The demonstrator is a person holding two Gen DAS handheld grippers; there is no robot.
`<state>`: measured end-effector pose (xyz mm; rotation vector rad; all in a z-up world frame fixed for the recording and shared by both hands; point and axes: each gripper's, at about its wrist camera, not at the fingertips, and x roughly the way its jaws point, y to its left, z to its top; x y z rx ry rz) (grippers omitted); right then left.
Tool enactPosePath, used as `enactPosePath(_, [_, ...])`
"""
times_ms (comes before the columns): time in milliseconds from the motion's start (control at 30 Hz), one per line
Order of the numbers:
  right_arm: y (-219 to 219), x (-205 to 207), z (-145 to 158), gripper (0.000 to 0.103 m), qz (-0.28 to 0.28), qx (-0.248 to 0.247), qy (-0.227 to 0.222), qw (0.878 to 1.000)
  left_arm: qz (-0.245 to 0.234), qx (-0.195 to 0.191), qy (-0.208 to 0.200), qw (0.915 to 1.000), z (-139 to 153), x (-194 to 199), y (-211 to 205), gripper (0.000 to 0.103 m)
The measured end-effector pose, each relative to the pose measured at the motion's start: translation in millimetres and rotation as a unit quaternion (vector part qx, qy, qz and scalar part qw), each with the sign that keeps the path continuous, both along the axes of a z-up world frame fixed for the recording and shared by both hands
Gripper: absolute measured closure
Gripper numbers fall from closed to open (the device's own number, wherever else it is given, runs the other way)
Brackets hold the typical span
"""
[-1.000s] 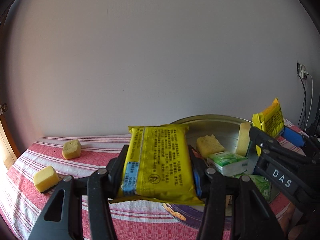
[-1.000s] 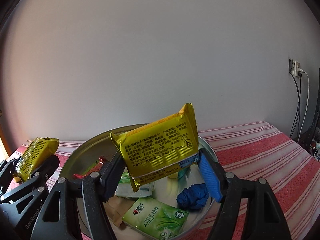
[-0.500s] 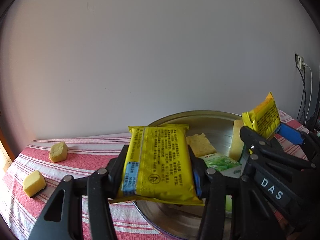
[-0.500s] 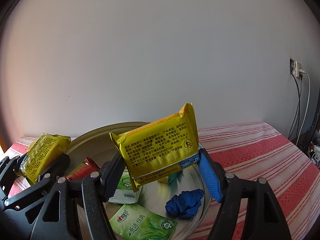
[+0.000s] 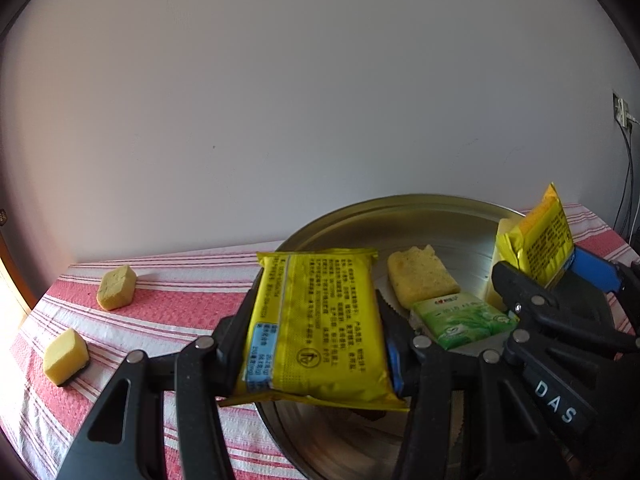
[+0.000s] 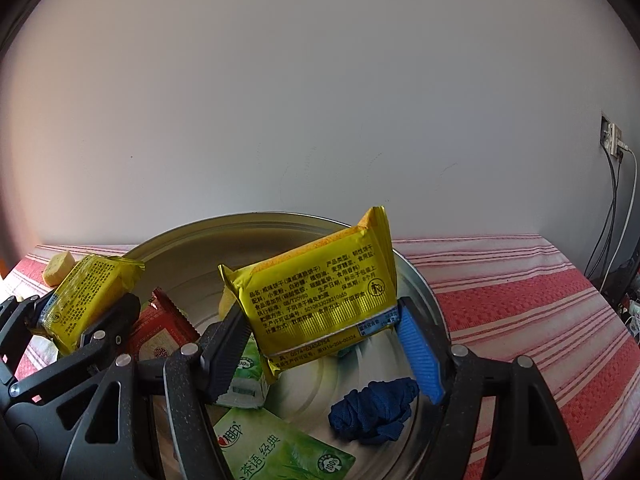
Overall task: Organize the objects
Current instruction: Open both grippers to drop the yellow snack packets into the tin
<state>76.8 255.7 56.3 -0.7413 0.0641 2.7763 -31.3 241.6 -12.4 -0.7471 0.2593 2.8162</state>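
Observation:
My left gripper (image 5: 316, 340) is shut on a yellow snack packet (image 5: 316, 320), held flat above the near left rim of a round metal tray (image 5: 400, 216). My right gripper (image 6: 320, 336) is shut on a second yellow snack packet (image 6: 320, 292), tilted upright over the tray (image 6: 256, 220). In the left wrist view the right gripper and its packet (image 5: 540, 240) appear at the right. In the right wrist view the left gripper's packet (image 6: 88, 292) shows at the left. The tray holds a green tissue pack (image 5: 460, 320), a yellow sponge piece (image 5: 420, 280), a red packet (image 6: 160, 328) and a blue cloth bundle (image 6: 376, 404).
Two yellow sponge cubes (image 5: 116, 286) (image 5: 66, 354) lie on the red-and-white striped tablecloth (image 5: 180, 300) left of the tray. A white wall stands right behind the table. A wall socket with hanging cables (image 6: 612, 140) is at the far right, past the table's right edge.
Both grippers have moved with their packets towards and over the tray, which now looms larger. The sponge cubes have slid leftwards in the left wrist view. Both grips are unchanged.

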Motion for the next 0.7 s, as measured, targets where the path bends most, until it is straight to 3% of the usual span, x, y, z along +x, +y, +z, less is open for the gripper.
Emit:
enactPosePath(100, [3.4, 0.3, -1.0, 0.027, 0.018, -0.014, 0.003, 1.0, 0.007, 0.01, -0.002, 0.9999, -0.5, -0.2, -4.5, 0.045])
enactPosePath(267, [11.6, 8.2, 1.3, 0.024, 0.038, -0.039, 0.024, 0.998, 0.03, 0.03, 0.019, 0.9989, 3.5, 8.0, -17.0, 0.013])
enactPosePath(367, [10.8, 17.4, 8.2, 0.018, 0.042, -0.06, 0.05, 0.996, 0.044, 0.054, 0.039, 0.9968, 9.7, 15.2, -28.2, 0.001])
enactPosePath(467, [18.2, 23.9, 13.9, 0.012, 0.047, -0.075, 0.067, 0.994, 0.03, 0.073, 0.047, 0.9958, 14.5, 22.0, -34.6, 0.0])
enactPosePath(700, [15.1, 46.6, 21.0, 0.012, 0.012, -0.064, 0.123, 0.99, 0.017, 0.05, 0.077, 0.9956, 24.6, 30.9, -34.2, 0.0])
